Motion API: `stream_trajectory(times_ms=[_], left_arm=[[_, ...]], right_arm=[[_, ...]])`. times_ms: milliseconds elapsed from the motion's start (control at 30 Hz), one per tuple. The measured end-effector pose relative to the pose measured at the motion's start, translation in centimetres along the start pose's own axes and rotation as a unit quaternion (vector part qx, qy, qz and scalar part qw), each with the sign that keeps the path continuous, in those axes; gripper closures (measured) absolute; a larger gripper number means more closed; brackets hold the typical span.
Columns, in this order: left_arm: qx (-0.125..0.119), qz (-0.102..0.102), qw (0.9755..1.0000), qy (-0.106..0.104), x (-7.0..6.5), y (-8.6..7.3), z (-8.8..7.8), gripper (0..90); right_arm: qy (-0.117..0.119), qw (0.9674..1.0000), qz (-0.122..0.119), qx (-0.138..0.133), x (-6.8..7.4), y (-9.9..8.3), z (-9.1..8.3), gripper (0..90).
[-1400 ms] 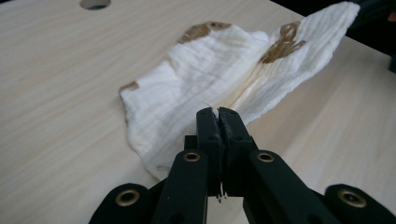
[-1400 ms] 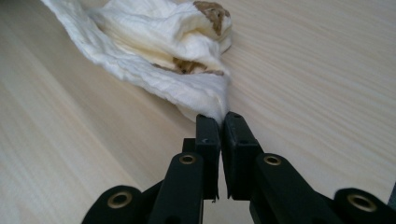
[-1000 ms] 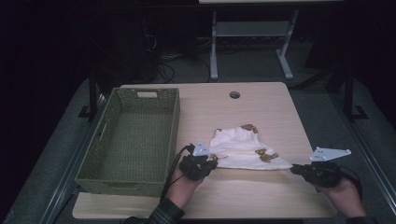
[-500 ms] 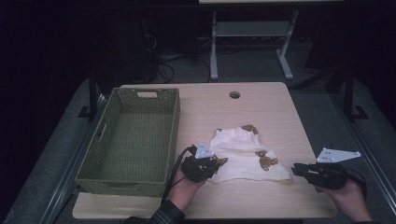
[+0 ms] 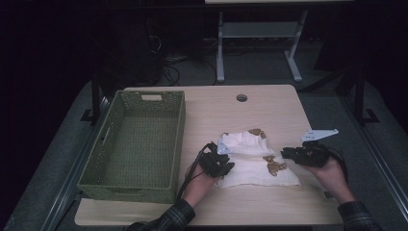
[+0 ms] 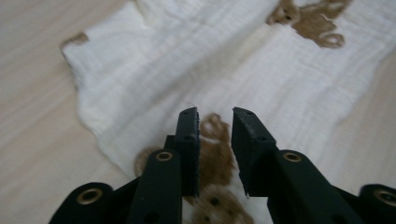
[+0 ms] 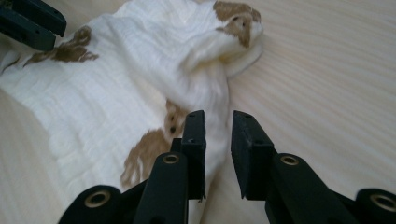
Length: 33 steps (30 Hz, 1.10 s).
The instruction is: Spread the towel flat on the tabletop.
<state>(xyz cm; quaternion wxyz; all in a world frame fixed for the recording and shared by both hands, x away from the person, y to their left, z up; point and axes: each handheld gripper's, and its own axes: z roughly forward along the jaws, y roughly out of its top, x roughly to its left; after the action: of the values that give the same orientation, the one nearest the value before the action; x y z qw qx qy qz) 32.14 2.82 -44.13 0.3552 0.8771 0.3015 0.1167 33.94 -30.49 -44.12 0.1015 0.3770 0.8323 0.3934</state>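
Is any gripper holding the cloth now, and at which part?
Nothing is held. The left gripper and right gripper have just been opening; their jaws stand apart above the cloth, nothing between them.

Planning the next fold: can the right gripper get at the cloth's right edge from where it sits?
Probably yes. The right gripper sits beside the cloth, jaws slightly apart with nothing between them, and bare table around it; nothing blocks the way.

— Where's the room on the counter?
— Along the far edge and the far right corner, bare wood.
— What blocks the way?
— The green basket fills the left edge; the white cloth lies mid-counter towards the near edge.
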Motion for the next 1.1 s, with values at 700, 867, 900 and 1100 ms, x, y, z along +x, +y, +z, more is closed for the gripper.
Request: stream_trajectory(times_ms=[700, 867, 900, 1100], left_arm=[[-0.003, -0.016, 0.9994, 0.031, 2.3, 0.4, 1.6, 58.7], [0.001, -0.012, 0.9994, 0.031, 2.4, 0.3, 1.4, 58.1], [-0.002, -0.015, 0.9994, 0.032, 2.4, 0.2, 1.4, 58.0], [-0.015, -0.02, 0.9991, 0.035, 2.3, 0.1, 0.7, 56.2]], right_arm=[[0.009, 0.9996, 0.026, -0.009, -2.8, 6.8, 7.1, 64.5], [0.015, 0.9994, 0.03, 0.006, -3.0, 6.6, 8.1, 87.1], [0.013, 0.9996, 0.023, 0.005, -2.8, 6.6, 8.0, 87.7], [0.028, 0.9994, -0.006, -0.019, -1.1, 7.2, 6.1, 88.5]])
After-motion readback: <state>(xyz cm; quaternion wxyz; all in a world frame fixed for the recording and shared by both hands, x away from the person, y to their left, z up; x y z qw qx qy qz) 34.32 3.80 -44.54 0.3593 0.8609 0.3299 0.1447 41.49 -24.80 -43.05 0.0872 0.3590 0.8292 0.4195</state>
